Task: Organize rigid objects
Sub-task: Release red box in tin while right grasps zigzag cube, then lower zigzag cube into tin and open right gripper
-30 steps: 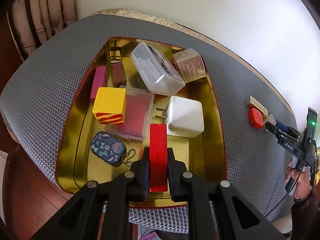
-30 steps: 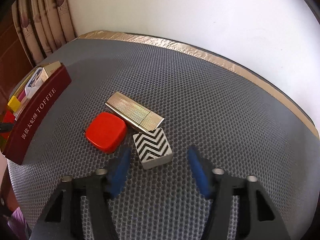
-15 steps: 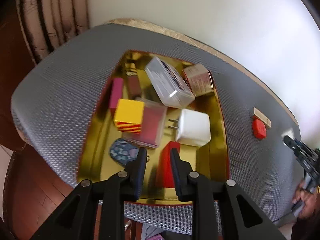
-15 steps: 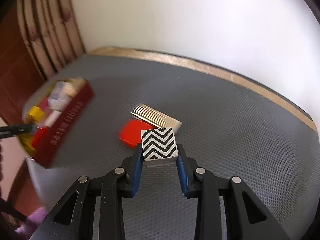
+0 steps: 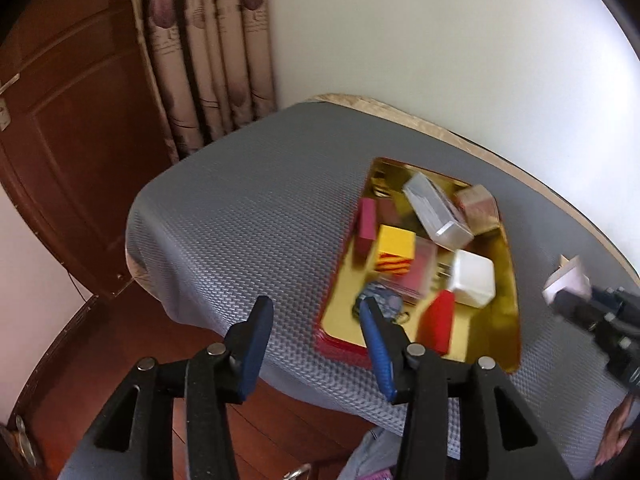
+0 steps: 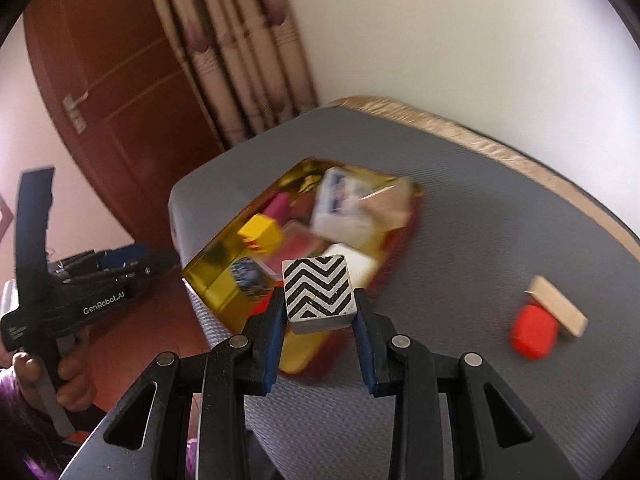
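Since a second ago your right gripper (image 6: 316, 312) has closed on the zigzag block (image 6: 318, 292) and lifted it off the surface (image 6: 460, 240); your left gripper (image 5: 316, 324) has let go of the red block (image 5: 438, 322) and pulled back to the left. You now hold the zigzag block between the right jaws, raised in front of the gold tin (image 6: 208, 280), near its right-hand wall. Your left jaws stand wide with nothing between them, above the near edge of the grey mat, just left of the tin. Inside the tin the red block leans at the near end, beside the white charger (image 5: 472, 284); the yellow cube (image 5: 396, 248) and clear case (image 5: 436, 212) lie farther in. On the mat to the right, well apart from the tin, the red pad (image 6: 534, 330) touches the wooden slat (image 6: 558, 306).
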The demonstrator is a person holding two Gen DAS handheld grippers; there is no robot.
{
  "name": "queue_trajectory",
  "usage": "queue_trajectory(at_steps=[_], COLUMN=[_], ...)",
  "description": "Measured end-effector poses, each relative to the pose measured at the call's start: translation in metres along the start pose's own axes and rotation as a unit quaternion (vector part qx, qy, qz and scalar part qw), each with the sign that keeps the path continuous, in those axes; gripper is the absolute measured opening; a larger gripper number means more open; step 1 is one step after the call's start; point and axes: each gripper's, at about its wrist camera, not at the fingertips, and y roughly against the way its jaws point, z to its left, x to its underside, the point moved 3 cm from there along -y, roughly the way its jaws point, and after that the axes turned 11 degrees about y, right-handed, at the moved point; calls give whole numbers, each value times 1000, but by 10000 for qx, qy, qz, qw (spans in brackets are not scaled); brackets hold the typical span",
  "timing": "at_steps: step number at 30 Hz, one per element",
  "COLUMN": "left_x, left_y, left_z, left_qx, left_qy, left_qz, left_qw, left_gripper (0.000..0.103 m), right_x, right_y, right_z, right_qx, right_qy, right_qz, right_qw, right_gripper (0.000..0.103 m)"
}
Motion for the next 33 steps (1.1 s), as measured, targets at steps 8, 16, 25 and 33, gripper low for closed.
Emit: queue_trajectory(at_steps=[8,16,25,33], left_x=[5,4,8,19], left_y=[-17,-19,-21,-2], left_z=[12,12,4,-28], left_qx=[91,133,99,761], left_qy=[171,226,18,-661], left_qz=[391,429,415,283], left_qw=[9990,9987,9991,9945], left_gripper=[46,46,46,46], right_x=[-4,2,4,115], right_y=[-47,-65,-25,69], right_z=[19,22,-4,-121], right_qx=[126,228,476,2982], right_qy=[286,370,-124,-908], right_qz=[427,685,110,436], right_qw=[9986,9967,9987,9492], right_gripper=[30,31,41,77])
